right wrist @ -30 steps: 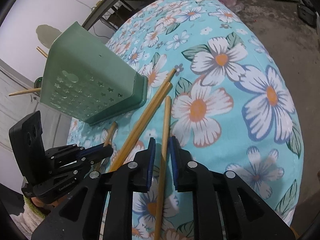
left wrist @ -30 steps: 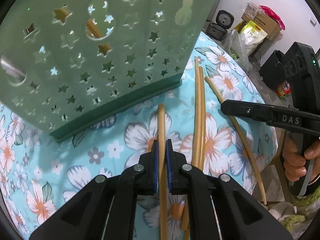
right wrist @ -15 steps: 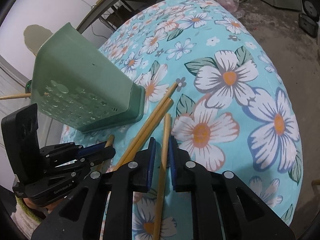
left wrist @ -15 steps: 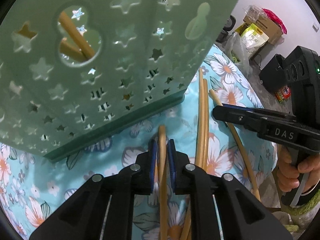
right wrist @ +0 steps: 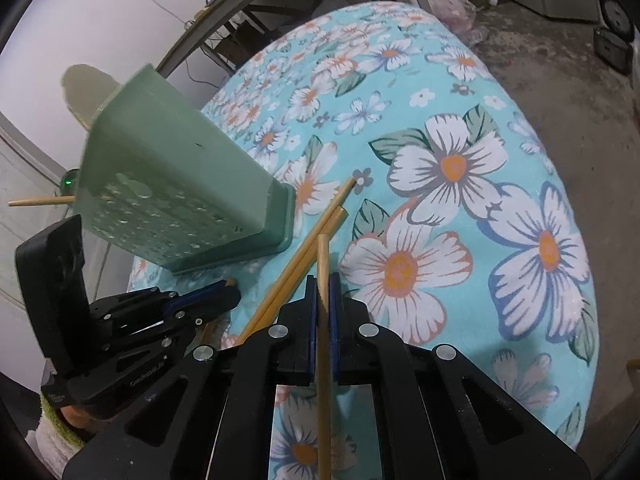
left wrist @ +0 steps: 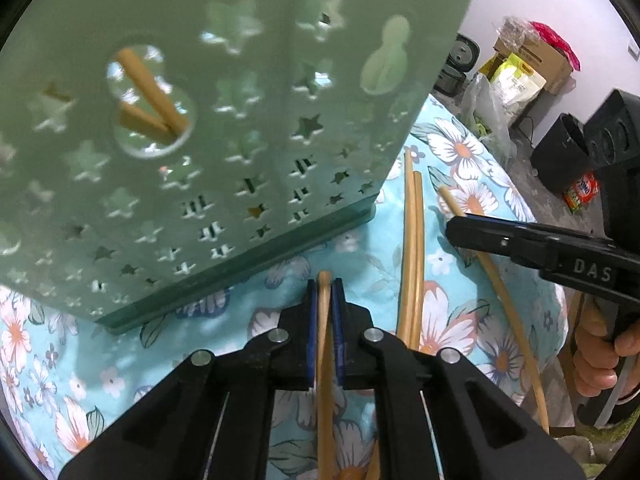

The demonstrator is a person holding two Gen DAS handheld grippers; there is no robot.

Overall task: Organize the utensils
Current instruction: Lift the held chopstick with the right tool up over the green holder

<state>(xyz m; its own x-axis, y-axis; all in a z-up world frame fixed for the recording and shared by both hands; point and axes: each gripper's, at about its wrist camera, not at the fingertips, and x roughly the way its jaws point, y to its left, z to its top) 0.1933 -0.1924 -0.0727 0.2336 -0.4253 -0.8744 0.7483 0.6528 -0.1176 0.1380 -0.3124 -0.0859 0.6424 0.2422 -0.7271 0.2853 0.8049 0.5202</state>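
A pale green holder point(left wrist: 200, 140) with star cut-outs stands on the flowered tablecloth point(left wrist: 460, 148), with two chopsticks point(left wrist: 144, 92) showing through a hole in it. My left gripper point(left wrist: 325, 286) is closing, its blue pads pressing on a wooden chopstick point(left wrist: 325, 360) just in front of the holder's base. A pair of chopsticks point(left wrist: 414, 240) lies on the cloth to its right. My right gripper point(right wrist: 323, 280) is closing too, clamped on another chopstick point(right wrist: 322, 256) whose tip crosses over that pair point(right wrist: 316, 236). The left gripper point(right wrist: 232, 296) and the holder point(right wrist: 172, 184) show at the left of the right wrist view.
The round table's edge drops off close on the right point(right wrist: 592, 280) to a concrete floor. Cardboard boxes and bags point(left wrist: 528, 60) and black speakers point(left wrist: 568, 152) stand beyond. A hand point(left wrist: 600, 356) holds the right gripper's handle. One chopstick point(right wrist: 40, 201) sticks out of the holder's top.
The right jaws have narrowed onto their chopstick, and its tip now sits over the loose pair. In the left wrist view the holder looms larger and closer.
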